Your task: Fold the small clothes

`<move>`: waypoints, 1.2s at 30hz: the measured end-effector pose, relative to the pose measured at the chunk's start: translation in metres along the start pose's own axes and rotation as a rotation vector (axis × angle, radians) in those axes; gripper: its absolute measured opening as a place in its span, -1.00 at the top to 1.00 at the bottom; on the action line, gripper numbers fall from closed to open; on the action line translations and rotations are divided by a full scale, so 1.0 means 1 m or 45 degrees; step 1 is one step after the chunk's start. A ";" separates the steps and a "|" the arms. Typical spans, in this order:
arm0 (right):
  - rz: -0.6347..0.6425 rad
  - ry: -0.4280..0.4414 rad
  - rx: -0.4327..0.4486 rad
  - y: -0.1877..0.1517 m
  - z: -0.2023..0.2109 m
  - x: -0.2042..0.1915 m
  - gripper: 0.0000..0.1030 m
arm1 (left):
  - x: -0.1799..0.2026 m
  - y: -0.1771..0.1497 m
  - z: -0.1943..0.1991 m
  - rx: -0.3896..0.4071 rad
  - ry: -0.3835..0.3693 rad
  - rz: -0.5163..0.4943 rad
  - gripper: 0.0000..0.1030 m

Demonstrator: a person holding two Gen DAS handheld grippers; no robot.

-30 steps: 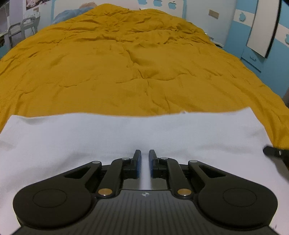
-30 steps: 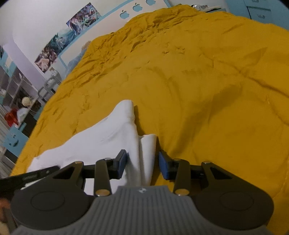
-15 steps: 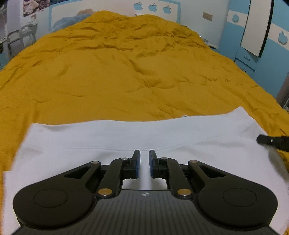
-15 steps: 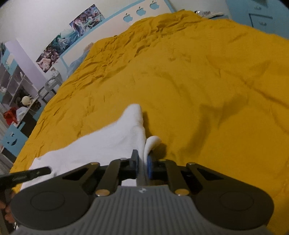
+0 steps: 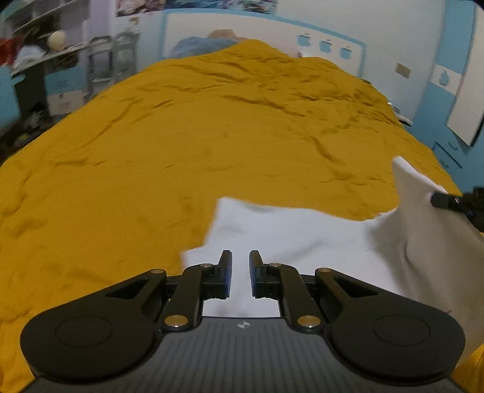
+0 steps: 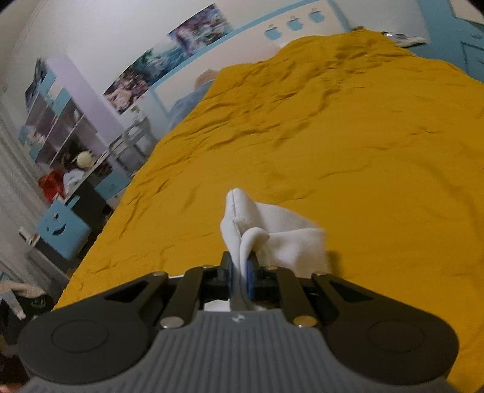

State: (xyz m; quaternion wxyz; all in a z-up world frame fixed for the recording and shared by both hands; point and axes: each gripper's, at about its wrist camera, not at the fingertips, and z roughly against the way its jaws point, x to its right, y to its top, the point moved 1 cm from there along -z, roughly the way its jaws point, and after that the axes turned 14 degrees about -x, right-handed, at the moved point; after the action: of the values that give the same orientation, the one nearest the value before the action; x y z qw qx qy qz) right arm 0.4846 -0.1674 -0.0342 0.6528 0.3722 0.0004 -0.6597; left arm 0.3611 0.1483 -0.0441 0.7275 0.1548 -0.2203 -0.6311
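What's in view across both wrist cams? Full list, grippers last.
white garment: 1, white, on the bedspread near the cameras, one end lifted
bedspread: 1, mustard yellow, wrinkled, covers the bed
apple cutouts: 3, blue, wall band behind the bed
posters: several, multicoloured, wall at left
shelf unit: 1, white and blue, cluttered, far left
left gripper: 1, black, fingers close together over the garment
right gripper: 1, black with blue pads, shut on a bunched garment edge
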 end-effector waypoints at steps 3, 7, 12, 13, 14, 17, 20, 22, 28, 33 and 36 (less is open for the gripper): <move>0.015 0.027 -0.043 -0.004 -0.024 -0.048 0.92 | -0.033 -0.008 -0.005 -0.034 -0.017 0.097 0.76; 0.074 -0.001 -0.089 -0.020 -0.060 -0.111 0.92 | -0.062 -0.015 -0.013 -0.039 -0.020 0.181 0.76; 0.119 -0.036 -0.124 -0.039 -0.107 -0.166 0.93 | -0.089 -0.028 -0.020 -0.037 -0.055 0.249 0.76; 0.131 -0.047 -0.135 -0.043 -0.116 -0.172 0.93 | -0.091 -0.030 -0.023 -0.042 -0.062 0.260 0.76; 0.148 -0.065 -0.144 -0.047 -0.126 -0.180 0.93 | -0.094 -0.032 -0.026 -0.047 -0.069 0.270 0.76; 0.173 -0.103 -0.179 -0.054 -0.153 -0.193 0.93 | -0.101 -0.037 -0.032 -0.054 -0.091 0.282 0.76; 0.178 -0.133 -0.211 -0.058 -0.176 -0.199 0.92 | -0.105 -0.039 -0.037 -0.059 -0.109 0.289 0.76; 0.178 -0.140 -0.236 -0.059 -0.191 -0.200 0.92 | -0.107 -0.040 -0.041 -0.060 -0.120 0.293 0.76; 0.234 -0.170 -0.350 -0.063 -0.229 -0.198 0.91 | -0.107 -0.045 -0.047 -0.087 -0.123 0.288 0.76; 0.293 -0.157 -0.369 -0.062 -0.214 -0.209 0.65 | -0.105 -0.049 -0.029 -0.102 -0.158 0.310 0.58; 0.404 -0.124 -0.350 -0.073 -0.178 -0.227 0.65 | -0.104 -0.055 -0.007 -0.081 -0.232 0.322 0.50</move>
State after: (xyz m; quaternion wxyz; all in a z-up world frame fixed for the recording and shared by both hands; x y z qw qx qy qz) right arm 0.4798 0.1254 -0.0865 0.7923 0.2426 0.0001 -0.5598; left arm 0.3075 0.2418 -0.0909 0.7826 0.0447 -0.2830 -0.5527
